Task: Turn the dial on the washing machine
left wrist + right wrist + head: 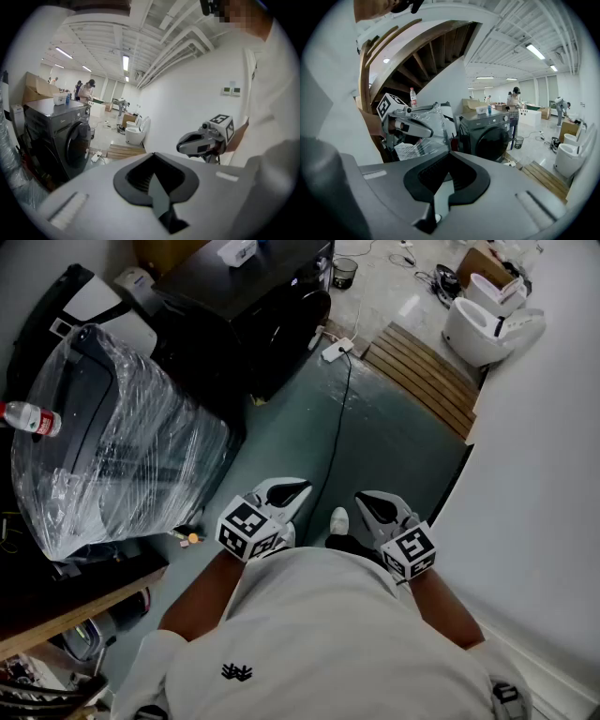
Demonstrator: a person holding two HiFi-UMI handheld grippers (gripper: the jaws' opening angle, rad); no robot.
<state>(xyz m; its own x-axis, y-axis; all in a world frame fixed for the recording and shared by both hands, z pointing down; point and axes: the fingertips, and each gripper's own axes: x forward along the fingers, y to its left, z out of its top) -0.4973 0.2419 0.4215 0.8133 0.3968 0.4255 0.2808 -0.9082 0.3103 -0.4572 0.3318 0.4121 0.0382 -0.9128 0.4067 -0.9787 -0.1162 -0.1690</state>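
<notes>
Open test lab: washing machine (253,310), loose toilets (480,322), bare ceiling (108,33).

The right tongs (444,190) have their jaws pressed together with nothing between them. Well ahead stands the dark washing machine (487,133), its round door facing this way. The left tongs (419,129) hang at the left, in front of a plastic-wrapped bundle (436,117). A toilet (566,157) sits far right.

The floor (394,442) is smooth and grey-green. A white wall (544,474) bounds the right side. A wooden slatted platform (422,371) lies near 2 white toilets (473,329). Overhead — an exposed white ceiling (154,28) with lit tube lights (125,62). A wooden staircase (408,65) shows from beneath.
</notes>
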